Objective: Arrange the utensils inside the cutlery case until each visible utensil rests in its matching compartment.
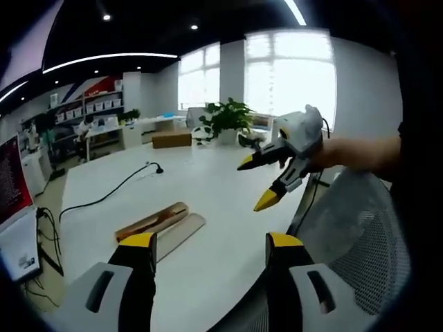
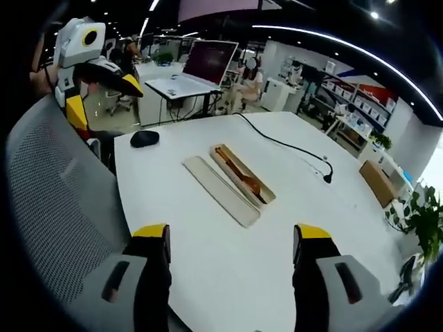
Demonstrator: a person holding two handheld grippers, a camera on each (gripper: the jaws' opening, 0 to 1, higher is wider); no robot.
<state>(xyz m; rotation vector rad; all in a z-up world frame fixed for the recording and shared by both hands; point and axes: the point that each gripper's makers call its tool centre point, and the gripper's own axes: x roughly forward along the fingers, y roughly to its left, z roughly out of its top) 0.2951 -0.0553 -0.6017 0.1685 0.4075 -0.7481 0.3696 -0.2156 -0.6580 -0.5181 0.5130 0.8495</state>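
Right gripper view: cutlery case [image 2: 242, 180] well beyond both grippers' wide-apart, empty fingers [image 2: 154, 238].

On the table [image 2: 208, 263]: case [image 2: 243, 176] in the middle, lid [image 2: 220, 191] just beside it on the left. Inside the case, a spoon [image 2: 246, 181]. Mouse [image 2: 144, 138] near the far left edge. Cable [image 2: 287, 146] behind the case, running right. Chair [image 2: 55, 207] left of the table.

I see an open office: white table [image 2: 208, 228], grey mesh chair [image 2: 48, 200], bright windows [image 1: 291, 69], potted plant [image 1: 225, 117], shelving [image 1: 90, 111], ceiling strip lights [image 1: 111, 57].
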